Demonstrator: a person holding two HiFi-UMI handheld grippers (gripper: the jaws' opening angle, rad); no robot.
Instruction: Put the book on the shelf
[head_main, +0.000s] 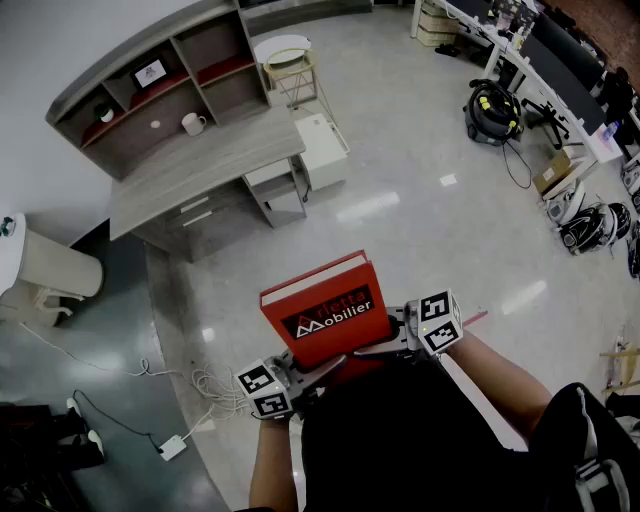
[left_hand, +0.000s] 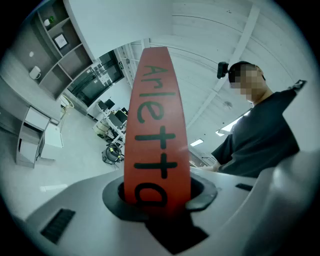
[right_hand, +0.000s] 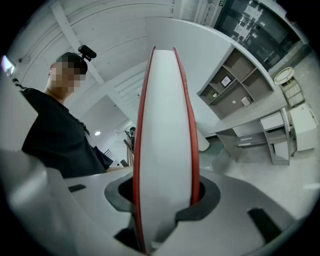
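Red book (head_main: 325, 311) (black label, white page edge) clamped by left gripper (head_main: 290, 385) and right gripper (head_main: 400, 335).

Left gripper (head_main: 318, 370): held level, jaws clamped on the spine side of the red book (head_main: 322, 310). Right gripper (head_main: 388, 345): level, jaws clamped on the opposite, page-edge side. Both forearms bare and extended forward, with the grippers facing each other.
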